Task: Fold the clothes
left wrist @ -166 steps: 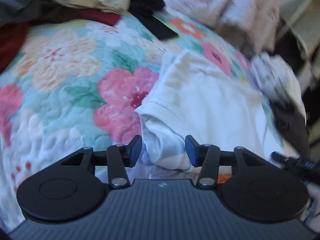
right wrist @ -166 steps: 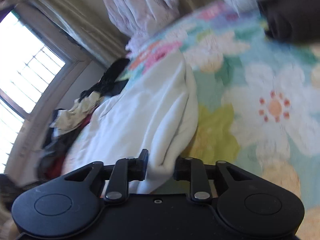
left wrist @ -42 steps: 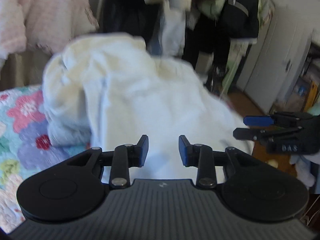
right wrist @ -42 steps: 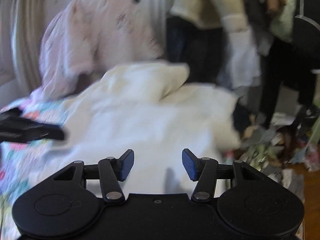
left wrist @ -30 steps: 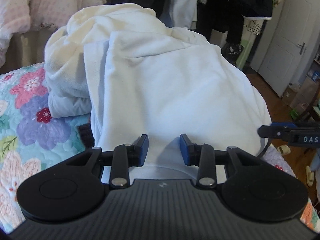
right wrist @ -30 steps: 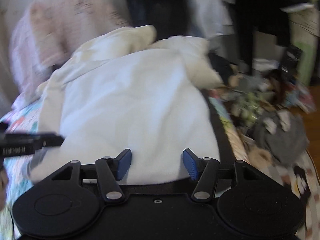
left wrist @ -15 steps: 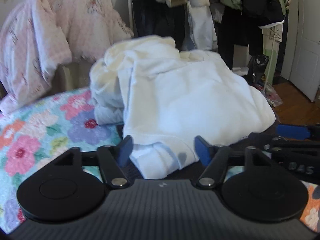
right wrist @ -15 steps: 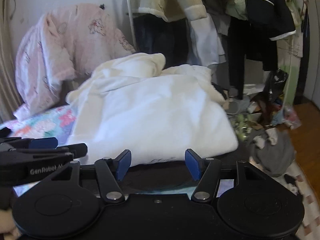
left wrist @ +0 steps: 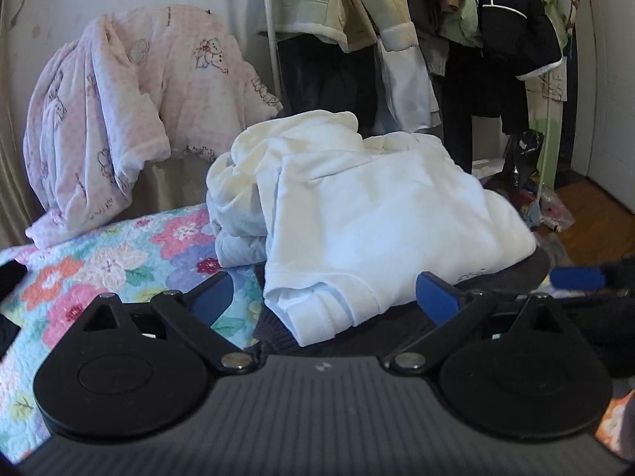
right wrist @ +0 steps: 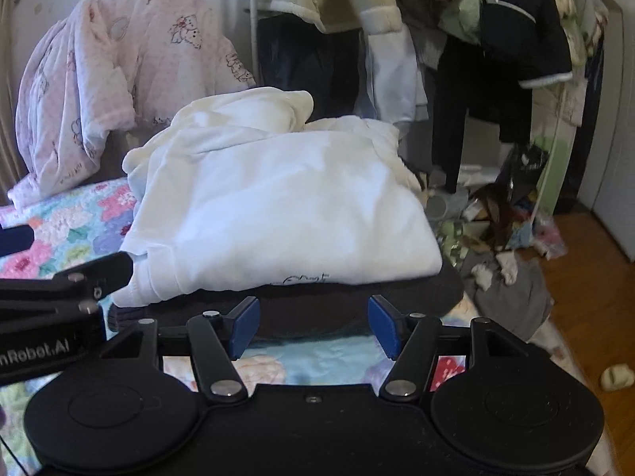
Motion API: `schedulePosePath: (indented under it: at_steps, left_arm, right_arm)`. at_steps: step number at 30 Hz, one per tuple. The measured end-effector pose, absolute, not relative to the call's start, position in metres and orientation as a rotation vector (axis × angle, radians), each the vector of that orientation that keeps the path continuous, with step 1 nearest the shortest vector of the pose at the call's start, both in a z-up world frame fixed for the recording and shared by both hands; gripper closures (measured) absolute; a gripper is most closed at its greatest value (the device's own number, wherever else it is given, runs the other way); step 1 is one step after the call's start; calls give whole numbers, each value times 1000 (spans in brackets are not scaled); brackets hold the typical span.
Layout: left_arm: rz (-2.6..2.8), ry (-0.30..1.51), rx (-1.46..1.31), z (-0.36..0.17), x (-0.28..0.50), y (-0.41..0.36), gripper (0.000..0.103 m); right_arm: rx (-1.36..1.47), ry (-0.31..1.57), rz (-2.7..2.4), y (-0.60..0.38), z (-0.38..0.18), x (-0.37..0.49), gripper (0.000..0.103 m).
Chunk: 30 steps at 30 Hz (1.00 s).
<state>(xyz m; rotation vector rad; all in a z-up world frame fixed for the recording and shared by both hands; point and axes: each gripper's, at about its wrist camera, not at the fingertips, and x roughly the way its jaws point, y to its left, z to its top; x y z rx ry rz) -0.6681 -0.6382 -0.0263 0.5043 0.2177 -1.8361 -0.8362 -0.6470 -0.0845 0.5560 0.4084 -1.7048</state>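
Resting folded at mid-frame on a dark garment (right wrist: 357, 297) atop the floral quilt (left wrist: 99, 254) of the bed — white hoodie (left wrist: 381, 214), hood bunched toward the upper left. Left hand-held gripper (left wrist: 323, 295) spread wide, empty, just short of the hoodie's near hem. Right hand-held gripper (right wrist: 313, 327) likewise spread, pinching nothing — low in frame. Pink robe (left wrist: 127, 111) draped behind, upper left.

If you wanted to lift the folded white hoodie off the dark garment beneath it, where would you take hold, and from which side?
Probably the ribbed hem corner of the white hoodie, from the near side. It sticks out towards the open left claw, thick and layered, overhanging the dark garment, so fingers can likely slide around it. The open right claw could take the near folded edge.
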Motion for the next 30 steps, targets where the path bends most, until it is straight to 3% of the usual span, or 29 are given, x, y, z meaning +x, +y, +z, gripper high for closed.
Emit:
schedulePosePath:
  at_steps: [6, 13, 22, 30]
  left_arm:
    - [-1819, 157, 562, -26, -678, -638, 3]
    - [-1834, 218, 568, -36, -677, -643, 0]
    - [-1753, 72, 618, -43, -693, -632, 0]
    - [-1747, 103, 632, -42, -693, -633, 0]
  right_arm:
    - [540, 422, -1711, -646, -88, -837, 37]
    - [525, 434, -1722, -645, -90, -839, 37]
    - [540, 453, -1722, -647, -95, -843, 37]
    - [550, 453, -1715, -648, -96, -845, 37]
